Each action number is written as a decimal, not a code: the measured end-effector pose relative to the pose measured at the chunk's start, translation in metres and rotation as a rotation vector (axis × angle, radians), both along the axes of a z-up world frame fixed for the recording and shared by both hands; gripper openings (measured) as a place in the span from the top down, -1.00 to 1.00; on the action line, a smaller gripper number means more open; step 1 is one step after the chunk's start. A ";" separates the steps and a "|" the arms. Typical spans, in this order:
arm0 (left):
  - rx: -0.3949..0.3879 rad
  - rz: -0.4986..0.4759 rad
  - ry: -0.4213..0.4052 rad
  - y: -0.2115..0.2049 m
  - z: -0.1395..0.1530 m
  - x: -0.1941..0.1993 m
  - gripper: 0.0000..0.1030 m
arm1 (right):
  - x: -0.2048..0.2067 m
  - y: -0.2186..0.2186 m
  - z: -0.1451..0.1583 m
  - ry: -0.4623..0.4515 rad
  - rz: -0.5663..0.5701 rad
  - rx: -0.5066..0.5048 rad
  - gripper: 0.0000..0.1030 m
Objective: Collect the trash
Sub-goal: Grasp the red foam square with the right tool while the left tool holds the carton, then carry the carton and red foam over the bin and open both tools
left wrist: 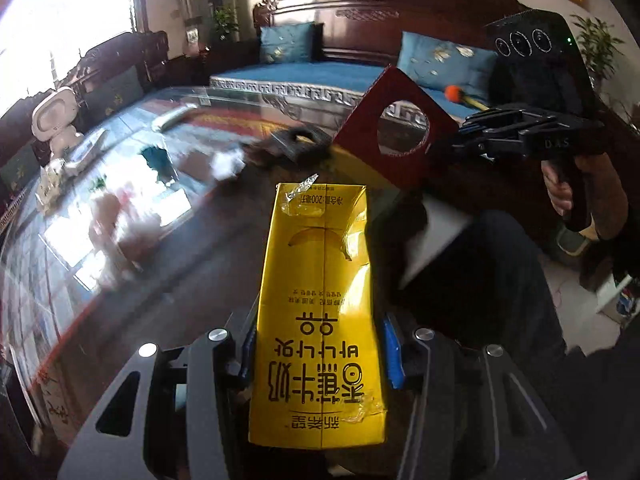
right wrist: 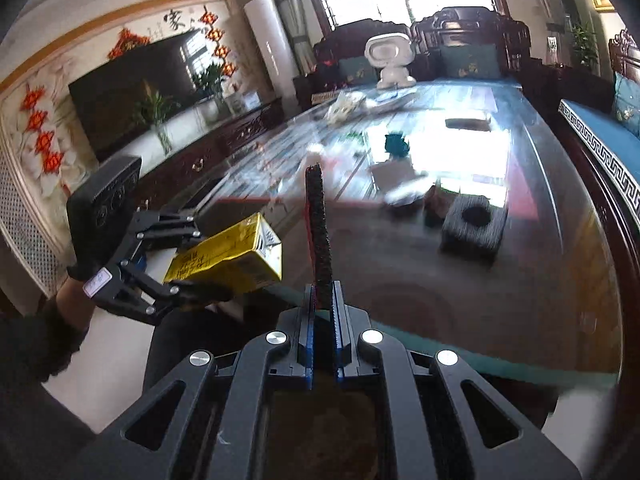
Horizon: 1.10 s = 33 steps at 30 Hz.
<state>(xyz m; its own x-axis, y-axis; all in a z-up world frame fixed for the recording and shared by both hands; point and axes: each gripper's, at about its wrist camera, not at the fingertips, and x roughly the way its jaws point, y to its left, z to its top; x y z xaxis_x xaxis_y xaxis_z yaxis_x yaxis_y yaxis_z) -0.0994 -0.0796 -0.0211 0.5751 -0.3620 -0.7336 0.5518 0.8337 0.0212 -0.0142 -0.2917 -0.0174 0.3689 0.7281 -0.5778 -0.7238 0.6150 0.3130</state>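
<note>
The near edge of the glass-topped bench [right wrist: 520, 320] is left bare, and open passage is offered there. Further in, toward the right edge, the way is blocked by a dark block with a round hole [right wrist: 474, 226], with crumpled white paper [right wrist: 404, 196] just beside it. At the far end a white robot figure [right wrist: 390, 60] and scattered clutter [right wrist: 348, 106] are seen. The air above the near edge is occupied by a yellow carton [left wrist: 320, 312] and a red holed card [left wrist: 396, 140].

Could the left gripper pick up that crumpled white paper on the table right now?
Probably not: the left gripper is already shut on the yellow milk carton, so its jaws are full. The crumpled white paper lies unblocked on the table.
</note>
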 end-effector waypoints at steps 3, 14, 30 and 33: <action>0.005 -0.017 0.040 -0.013 -0.020 -0.030 0.07 | -0.030 -0.005 -0.020 0.042 0.005 -0.029 0.85; -0.007 -0.052 0.306 -0.046 -0.126 -0.080 0.05 | -0.079 -0.006 -0.092 0.208 0.017 -0.159 0.85; 0.031 0.041 0.293 -0.033 -0.138 -0.075 -0.51 | -0.088 0.013 -0.133 0.289 0.088 -0.260 0.84; 0.035 0.076 0.268 -0.022 -0.131 -0.071 -0.53 | -0.086 0.019 -0.144 0.308 0.111 -0.284 0.68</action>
